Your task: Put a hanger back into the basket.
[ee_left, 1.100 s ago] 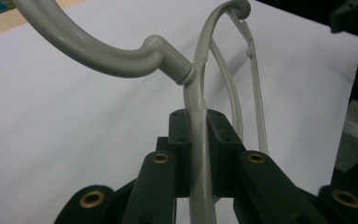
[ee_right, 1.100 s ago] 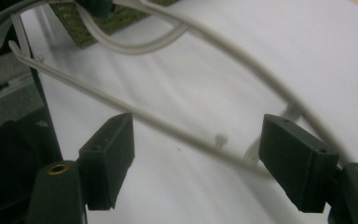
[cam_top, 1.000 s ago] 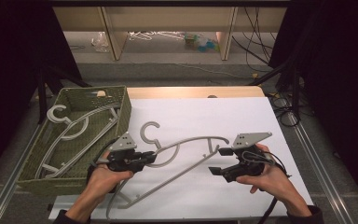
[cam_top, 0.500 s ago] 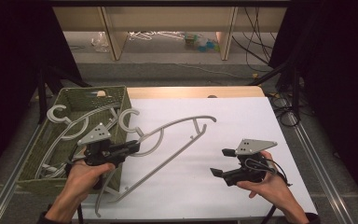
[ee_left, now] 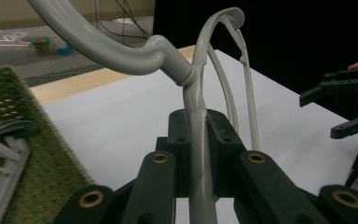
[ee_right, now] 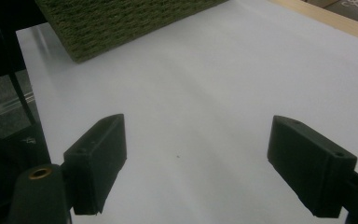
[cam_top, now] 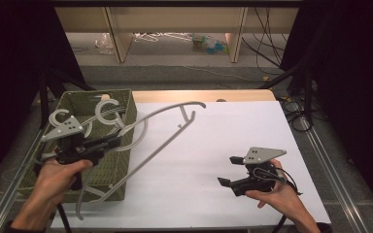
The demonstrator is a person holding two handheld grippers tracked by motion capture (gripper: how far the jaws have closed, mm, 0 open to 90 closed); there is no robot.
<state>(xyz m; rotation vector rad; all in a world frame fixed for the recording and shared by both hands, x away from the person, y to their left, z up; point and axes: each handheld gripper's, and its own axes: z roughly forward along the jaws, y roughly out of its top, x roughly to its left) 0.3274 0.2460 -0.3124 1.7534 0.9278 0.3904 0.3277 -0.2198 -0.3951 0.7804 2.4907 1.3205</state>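
Note:
A grey plastic hanger (cam_top: 149,156) hangs tilted in the air, its hook over the green woven basket (cam_top: 109,167) and its lower end near the table's front edge. My left gripper (cam_top: 111,141) is shut on it just below the hook. In the left gripper view the pads clamp the hanger's neck (ee_left: 196,93) at the left gripper (ee_left: 198,154). My right gripper (cam_top: 226,171) rests low on the white table at the right. Its jaws have just been opening, and nothing lies between them in the right gripper view (ee_right: 196,154).
The basket stands at the table's left edge and holds other grey hangers (cam_top: 60,116). Its corner (ee_right: 121,23) shows far off in the right gripper view. A white sheet (cam_top: 233,126) covers the table, with a wooden strip (cam_top: 199,95) behind. The right gripper (ee_left: 345,107) shows at the far right of the left gripper view.
My left gripper has carried the hanger up and to the left, toward the basket. The right gripper, earlier at the hanger's right end, now stands apart from it.

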